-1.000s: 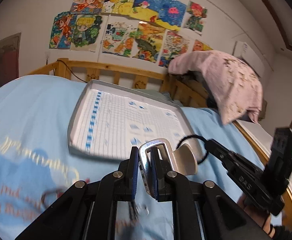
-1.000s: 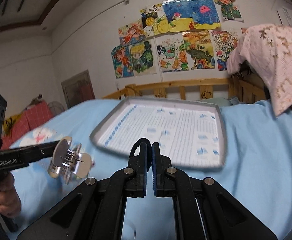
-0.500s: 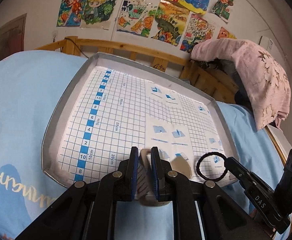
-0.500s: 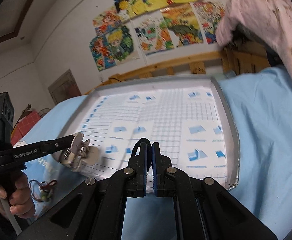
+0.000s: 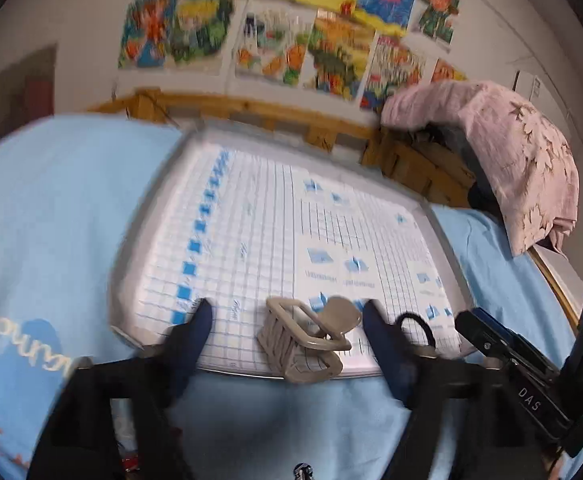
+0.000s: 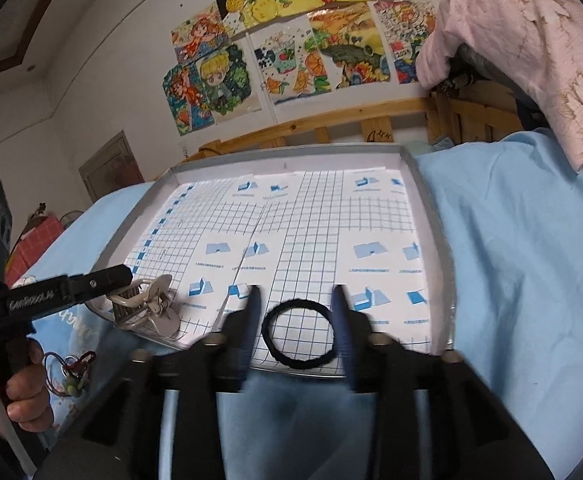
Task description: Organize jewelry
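Note:
A beige claw hair clip [image 5: 305, 338] lies on the near edge of the grey tray [image 5: 139, 232] lined with blue grid paper. My left gripper [image 5: 287, 310] is open, its fingers spread on either side of the clip. A black hair tie [image 6: 298, 334] lies flat on the tray's near edge [image 6: 447, 264]. My right gripper [image 6: 296, 296] is open around it and holds nothing. The clip [image 6: 147, 308] and the left gripper's finger [image 6: 91, 284] also show in the right wrist view. The hair tie [image 5: 415, 326] shows in the left wrist view beside the right gripper's body [image 5: 523, 376].
The tray rests on a light blue bedsheet [image 6: 531, 260]. A red cord bracelet with beads [image 6: 71, 372] lies on the sheet left of the tray. A wooden bed rail [image 6: 331, 124] and a pink cloth [image 6: 531, 40] stand behind.
Both grippers came down over the tray's near edge and opened. The left let go of the hair clip and the right let go of the hair tie; both now lie on the tray.

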Demonstrator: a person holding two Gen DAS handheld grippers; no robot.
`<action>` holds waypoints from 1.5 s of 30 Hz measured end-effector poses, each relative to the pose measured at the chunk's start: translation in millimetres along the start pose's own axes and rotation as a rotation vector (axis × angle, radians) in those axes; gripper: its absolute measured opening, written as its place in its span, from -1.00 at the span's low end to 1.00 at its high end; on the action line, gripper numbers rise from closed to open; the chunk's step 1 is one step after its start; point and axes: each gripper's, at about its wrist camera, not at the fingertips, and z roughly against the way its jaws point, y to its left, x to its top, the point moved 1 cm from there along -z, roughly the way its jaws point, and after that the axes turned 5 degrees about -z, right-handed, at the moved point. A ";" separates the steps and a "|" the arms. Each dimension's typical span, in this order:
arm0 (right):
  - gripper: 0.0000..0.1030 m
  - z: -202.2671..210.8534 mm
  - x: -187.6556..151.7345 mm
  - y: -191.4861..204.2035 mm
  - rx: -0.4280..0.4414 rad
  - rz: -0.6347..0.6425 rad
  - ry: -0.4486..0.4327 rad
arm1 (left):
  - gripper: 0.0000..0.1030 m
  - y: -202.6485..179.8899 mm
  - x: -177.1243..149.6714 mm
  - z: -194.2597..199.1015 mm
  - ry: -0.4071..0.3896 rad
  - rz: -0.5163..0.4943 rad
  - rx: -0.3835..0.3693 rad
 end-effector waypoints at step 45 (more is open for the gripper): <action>0.89 301.5 -142.6 65.1 0.019 0.124 -0.320 | 1.00 -0.8 -189.8 314.2 -0.349 -0.042 0.237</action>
